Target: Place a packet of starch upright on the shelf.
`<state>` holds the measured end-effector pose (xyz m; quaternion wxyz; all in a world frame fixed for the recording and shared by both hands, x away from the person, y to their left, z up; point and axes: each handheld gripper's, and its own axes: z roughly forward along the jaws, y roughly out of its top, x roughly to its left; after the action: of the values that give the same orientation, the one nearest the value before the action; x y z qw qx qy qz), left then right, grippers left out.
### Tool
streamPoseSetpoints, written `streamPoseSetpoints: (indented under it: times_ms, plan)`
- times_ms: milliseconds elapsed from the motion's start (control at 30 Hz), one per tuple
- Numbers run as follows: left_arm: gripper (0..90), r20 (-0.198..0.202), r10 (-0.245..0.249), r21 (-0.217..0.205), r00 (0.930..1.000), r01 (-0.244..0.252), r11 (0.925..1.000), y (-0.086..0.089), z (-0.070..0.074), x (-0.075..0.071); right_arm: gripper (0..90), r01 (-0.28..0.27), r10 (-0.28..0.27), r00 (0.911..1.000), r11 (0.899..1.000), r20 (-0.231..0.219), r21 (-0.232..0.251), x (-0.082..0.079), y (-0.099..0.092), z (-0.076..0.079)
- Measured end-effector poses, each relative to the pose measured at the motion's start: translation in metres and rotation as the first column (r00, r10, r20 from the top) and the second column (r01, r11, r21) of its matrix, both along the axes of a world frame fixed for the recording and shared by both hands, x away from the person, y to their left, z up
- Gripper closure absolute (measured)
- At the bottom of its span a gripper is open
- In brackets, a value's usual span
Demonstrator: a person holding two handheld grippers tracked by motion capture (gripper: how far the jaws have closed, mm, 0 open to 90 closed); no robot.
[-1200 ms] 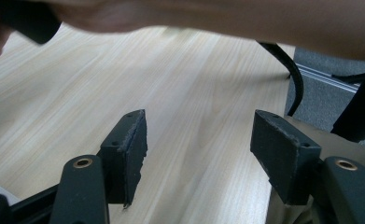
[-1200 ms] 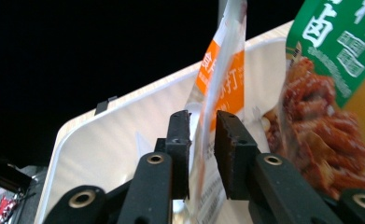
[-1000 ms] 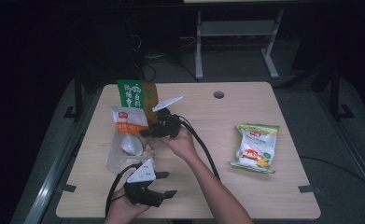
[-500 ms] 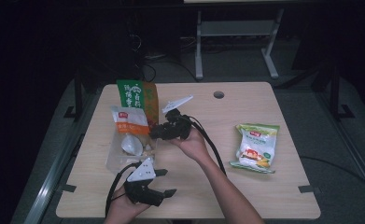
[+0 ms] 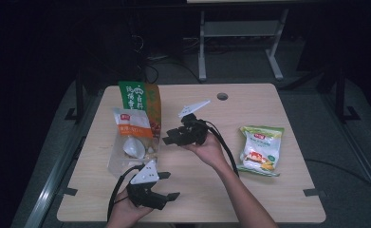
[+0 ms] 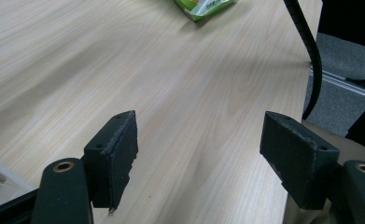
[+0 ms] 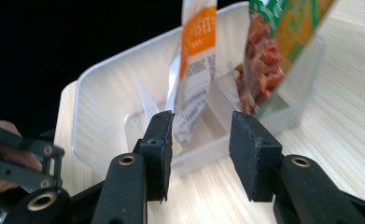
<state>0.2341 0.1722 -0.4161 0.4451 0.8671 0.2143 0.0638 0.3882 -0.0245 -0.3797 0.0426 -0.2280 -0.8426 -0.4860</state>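
the right gripper (image 5: 170,137) hangs just off the clear plastic bin (image 7: 101,88), jaws apart and just been opening, nothing between them. in the bin stand an orange-labelled packet (image 5: 132,124) and a green bag (image 5: 140,97). the left gripper (image 5: 166,186) rests near the table's (image 5: 249,190) front edge, jaws wide and empty.

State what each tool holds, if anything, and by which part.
Nothing is held: the left tool and the right tool both stand open with nothing between their pads.
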Motion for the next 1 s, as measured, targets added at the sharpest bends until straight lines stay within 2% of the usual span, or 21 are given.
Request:
streamPoseSetpoints:
  times_ms: [233, 467, 567, 633, 800, 900, 1000]
  plan:
    - [27.4, -0.008, -0.005, 0.008, 1.0, 0.005, 1.0, -0.003, -0.001, 0.0, 53.8, 0.037, -0.037, 0.9991, 0.999, -0.021, -0.01, -0.005, -0.026, -0.001]
    - [26.4, -0.01, -0.004, 0.006, 0.9999, 0.004, 1.0, -0.003, -0.002, 0.0, 47.9, 0.072, -0.071, 0.9973, 0.997, -0.015, 0.003, -0.008, -0.052, -0.002]
    - [26.1, -0.005, -0.006, 0.01, 1.0, 0.006, 0.9999, -0.004, -0.002, 0.001, 46.2, 0.08, -0.08, 0.9966, 0.997, -0.02, -0.005, -0.011, -0.06, -0.003]
    - [26.0, -0.006, -0.009, 0.012, 0.9999, 0.009, 0.9999, -0.005, -0.002, 0.001, 45.2, 0.09, -0.09, 0.9959, 0.996, -0.007, -0.009, -0.013, -0.066, -0.004]
    - [25.9, -0.019, -0.011, 0.004, 0.9997, 0.011, 0.9999, -0.007, -0.002, 0.001, 41.7, 0.125, -0.125, 0.9921, 0.992, -0.005, -0.011, -0.018, -0.083, -0.007]
    - [26.1, -0.024, -0.011, -0.001, 0.9996, 0.011, 0.9999, -0.007, -0.002, 0.002, 40.2, 0.142, -0.142, 0.9895, 0.99, -0.025, -0.02, -0.019, -0.093, -0.007]
    - [26.1, -0.034, -0.007, -0.011, 0.9994, 0.006, 0.9999, -0.008, -0.003, 0.004, 39.4, 0.157, -0.157, 0.9875, 0.987, -0.006, -0.02, -0.022, -0.104, -0.006]
